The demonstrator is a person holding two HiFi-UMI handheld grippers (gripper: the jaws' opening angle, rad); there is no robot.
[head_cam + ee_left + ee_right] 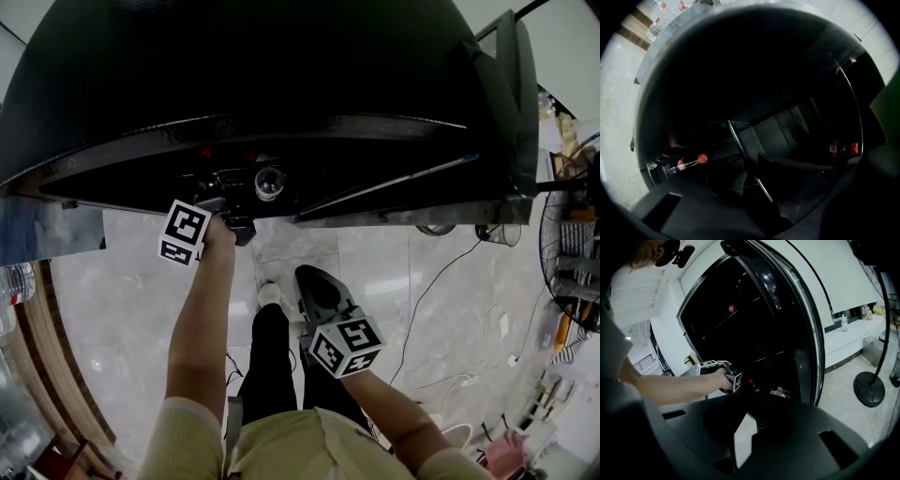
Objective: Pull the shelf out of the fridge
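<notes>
We're gripping the shelf (747,157) edge with the left hand-held gripper (757,182), while the right hand-held gripper (314,284) is hanging clenched and empty. Next up, probably: a straight, level pull.

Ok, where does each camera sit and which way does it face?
Head view: on the head, facing steeply down at fridge, forearms, legs, left claw, right claw.
Left gripper view: on the left claw, facing into the fridge; jaws closed on the shelf edge.
Right gripper view: on the shut right claw, facing the open fridge; left forearm shows.
Shared: head and right gripper views show the left claw at the fridge.
</notes>
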